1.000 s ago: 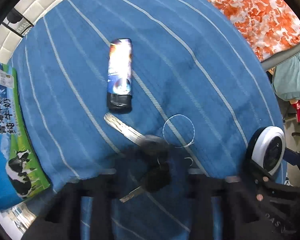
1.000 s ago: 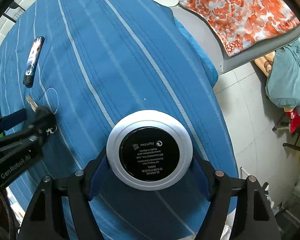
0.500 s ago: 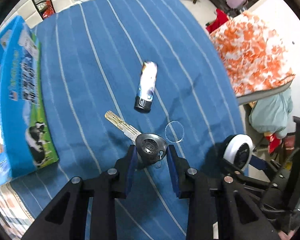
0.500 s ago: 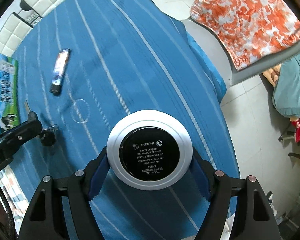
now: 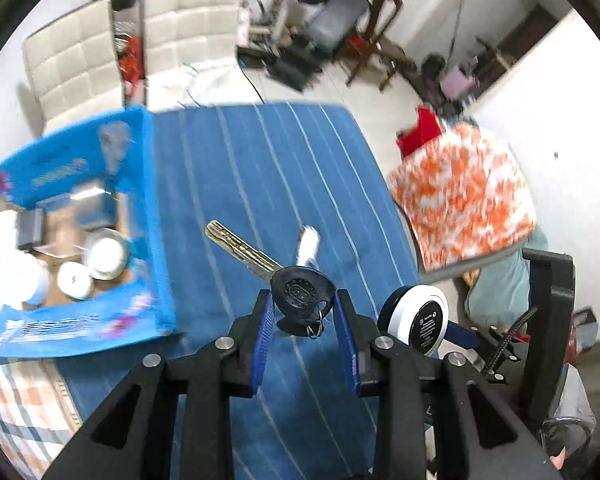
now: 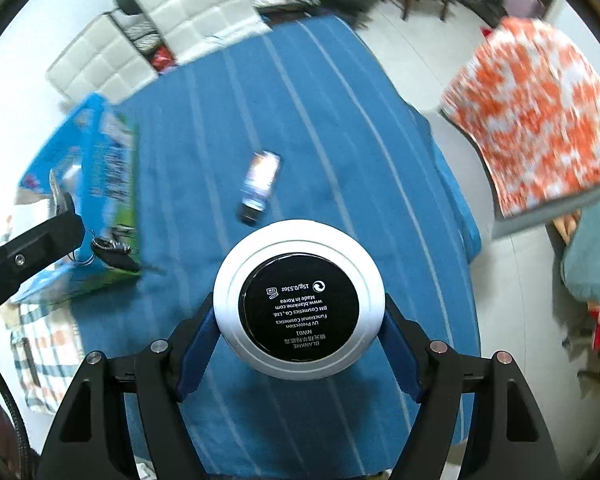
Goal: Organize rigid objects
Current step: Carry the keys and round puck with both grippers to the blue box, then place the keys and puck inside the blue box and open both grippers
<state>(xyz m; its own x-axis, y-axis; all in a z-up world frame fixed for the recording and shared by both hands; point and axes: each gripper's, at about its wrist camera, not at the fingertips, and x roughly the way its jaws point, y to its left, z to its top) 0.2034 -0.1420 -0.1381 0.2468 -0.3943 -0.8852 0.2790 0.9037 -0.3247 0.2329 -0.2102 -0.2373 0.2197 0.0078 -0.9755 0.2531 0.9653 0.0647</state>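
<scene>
At the far left, an open blue carton [image 5: 156, 216] stands on the blue striped tablecloth [image 5: 268, 184]; inside it lie a dark block and several round white and silvery tins [image 5: 104, 254], though motion blur hides their detail. A checked cloth [image 5: 20, 396] lies near the carton's close corner. Right of the carton, the left gripper [image 5: 303, 312] is lifted above the cloth and clamps the black head of a key [image 5: 300, 292] between its blue pads [image 5: 260, 344], the brass blade pointing away to the far left and a small ring with a second black fob hanging beneath. Beyond the key, a small patterned lighter [image 6: 260, 186] lies flat on the cloth, mid-table, well apart from the carton. Further right, the right gripper [image 6: 300, 312] grips a round white compact [image 6: 298, 304] by its rim, its black labelled underside facing the camera, held above the near part of the table. Past the table's right edge, an orange-and-white floral cushion [image 6: 540, 112] sits on a seat, with a teal bundle [image 6: 592, 248] nearer and lower. White quilted chairs [image 6: 148, 28] stand at the far end.
</scene>
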